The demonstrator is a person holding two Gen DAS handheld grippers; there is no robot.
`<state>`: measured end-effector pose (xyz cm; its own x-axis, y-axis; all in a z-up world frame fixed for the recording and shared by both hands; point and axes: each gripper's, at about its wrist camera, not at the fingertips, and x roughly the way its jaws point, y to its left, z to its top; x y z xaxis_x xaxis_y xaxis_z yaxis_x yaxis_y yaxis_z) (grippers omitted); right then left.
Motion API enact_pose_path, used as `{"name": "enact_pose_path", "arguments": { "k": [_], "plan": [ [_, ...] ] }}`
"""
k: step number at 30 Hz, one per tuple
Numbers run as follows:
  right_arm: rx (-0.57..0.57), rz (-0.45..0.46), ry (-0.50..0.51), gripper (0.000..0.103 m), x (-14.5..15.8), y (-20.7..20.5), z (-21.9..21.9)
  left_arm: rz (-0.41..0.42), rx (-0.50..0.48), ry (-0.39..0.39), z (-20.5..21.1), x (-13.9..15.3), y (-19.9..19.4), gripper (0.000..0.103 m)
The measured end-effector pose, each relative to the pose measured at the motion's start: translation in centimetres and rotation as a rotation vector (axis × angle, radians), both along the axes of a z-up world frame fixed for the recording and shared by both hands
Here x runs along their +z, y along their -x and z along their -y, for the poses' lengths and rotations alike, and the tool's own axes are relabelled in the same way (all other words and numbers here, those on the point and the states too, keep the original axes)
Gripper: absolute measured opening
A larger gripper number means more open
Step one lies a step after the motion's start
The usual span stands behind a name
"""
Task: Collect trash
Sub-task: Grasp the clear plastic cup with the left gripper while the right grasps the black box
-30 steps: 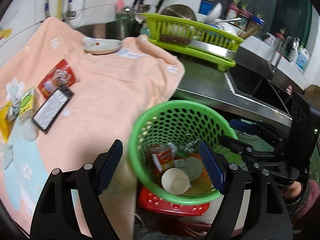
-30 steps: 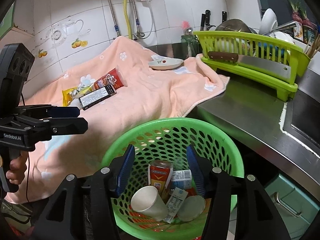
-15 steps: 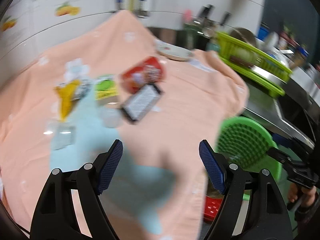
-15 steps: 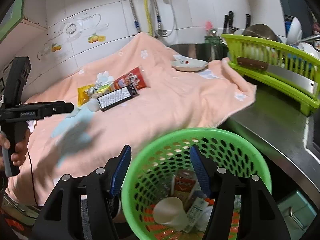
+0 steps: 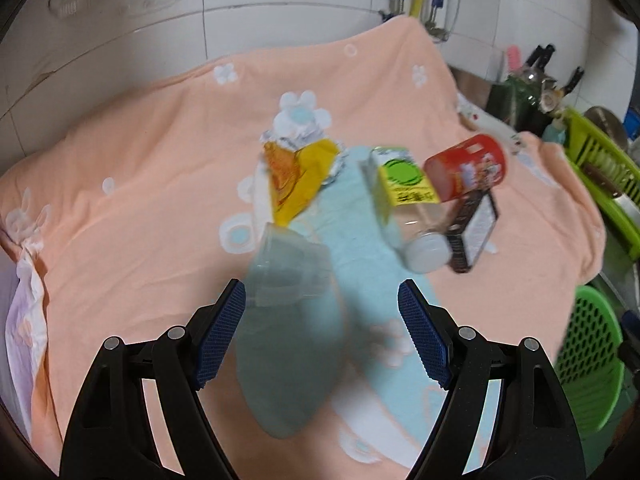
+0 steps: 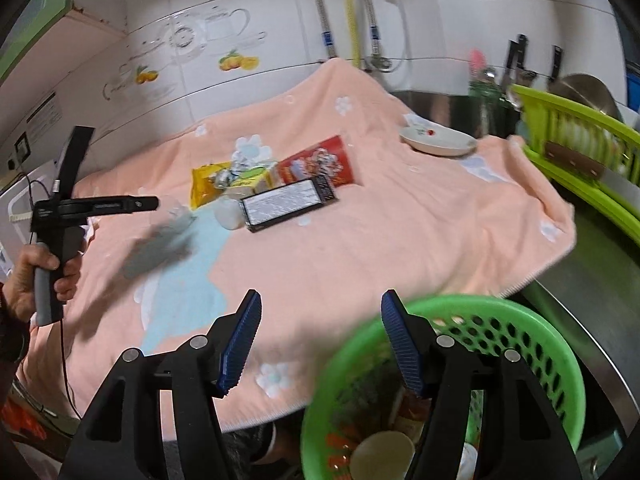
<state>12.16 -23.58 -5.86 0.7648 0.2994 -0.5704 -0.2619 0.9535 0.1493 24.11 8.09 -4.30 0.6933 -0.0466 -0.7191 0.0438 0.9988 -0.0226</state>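
Left gripper (image 5: pixel 321 332) spread wide, nothing between the pads, poised above a clear plastic cup (image 5: pixel 289 264) lying on the peach towel (image 5: pixel 140 184). Beyond it, a yellow wrapper (image 5: pixel 296 178), green-labelled carton (image 5: pixel 400 182), red packet (image 5: pixel 466 166) and black box (image 5: pixel 474 232). Right gripper (image 6: pixel 321 342) likewise apart and empty, over the green basket (image 6: pixel 552 354) holding a paper cup (image 6: pixel 382 454).

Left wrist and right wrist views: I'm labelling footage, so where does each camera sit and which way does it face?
Left wrist: on the left gripper, facing down at trash on the peach towel; its own open fingers show.
Right wrist: on the right gripper, above the green basket, facing the towel and wall; the left hand shows.
Shared: the black box.
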Motion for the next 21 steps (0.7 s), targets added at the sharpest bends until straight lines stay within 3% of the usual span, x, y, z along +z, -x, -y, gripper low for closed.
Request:
{"name": "enact_pose_path", "arguments": {
  "k": [12, 21],
  "plan": [
    [0.128, 0.015, 0.025, 0.061, 0.8, -4.7, -5.7, -0.046, -0.003, -0.048, -0.4, -2.6, -2.6, 0.078],
    [0.148, 0.004, 0.013, 0.061, 0.8, -7.6, -7.9, -0.042, -0.014, -0.008, -0.8, -3.5, -3.6, 0.078]
  ]
}}
